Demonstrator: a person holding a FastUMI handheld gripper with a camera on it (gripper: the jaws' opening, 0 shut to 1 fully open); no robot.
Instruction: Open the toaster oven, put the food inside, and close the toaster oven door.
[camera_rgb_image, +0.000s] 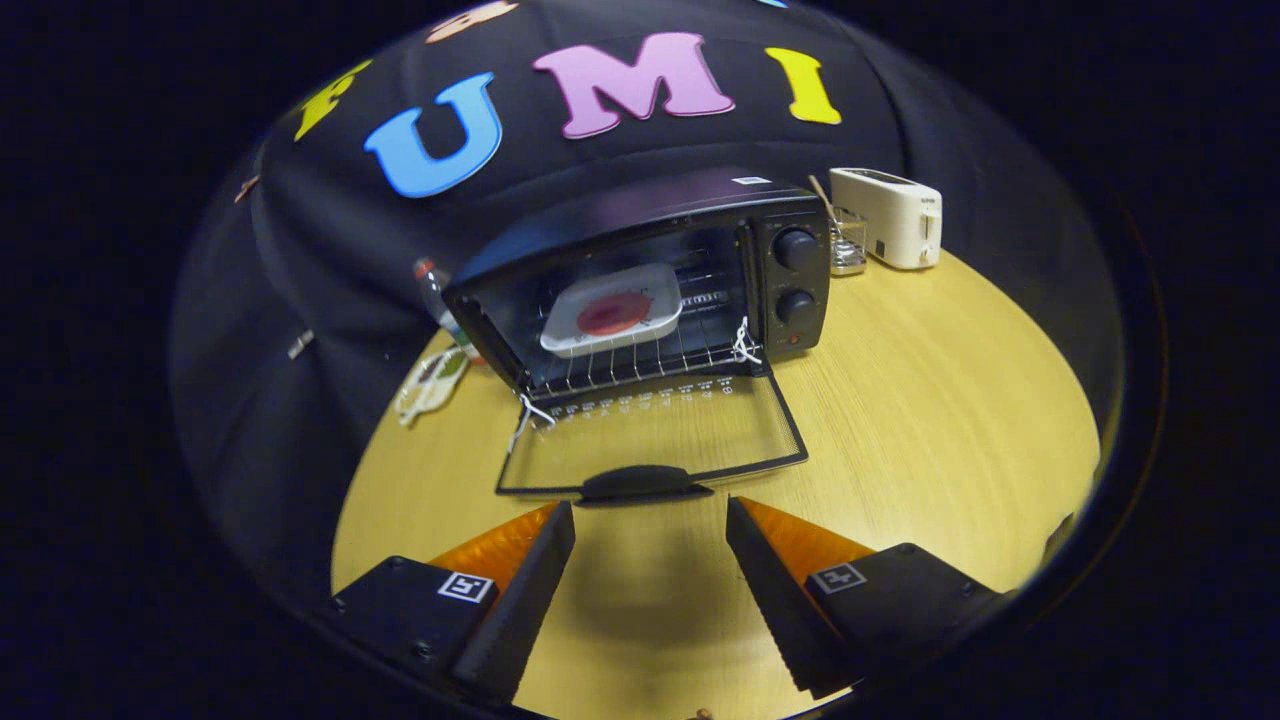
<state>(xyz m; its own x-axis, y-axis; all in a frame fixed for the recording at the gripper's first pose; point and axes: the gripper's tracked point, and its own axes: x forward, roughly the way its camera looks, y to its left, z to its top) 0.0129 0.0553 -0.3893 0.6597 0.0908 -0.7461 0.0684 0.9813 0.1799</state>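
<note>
The wooden table (950, 420) spreads pale and yellow under everything, its grain running toward the black cloth wall behind; on it, well ahead of the gripper, sits the black toaster oven (640, 280), turned a little so its front faces the camera at a slant; its glass door (655, 435) is swung fully down and lies flat on the tabletop, the dark door handle (645, 483) at the near edge, just ahead of the fingertips; inside, on the wire rack (640, 360), rests a white plate (612, 310) tilted slightly, with the round reddish food (613, 313) on its middle; so the food is already in the oven and the door is not yet closed; two black knobs (797, 278) stand one above the other on the oven's right panel; beyond the oven's right side there is a white toaster (890, 217), and between the two a small clear container (848, 243) with a stick leaning in it; at the oven's left side a plastic bottle (432, 290) shows partly behind it, with a pale flat packet (430, 385) lying on the table nearby; the gripper (650, 520) hovers above the bare table, its two dark fingers (535, 580) spread wide apart with nothing between them, touching neither handle nor door.
</note>
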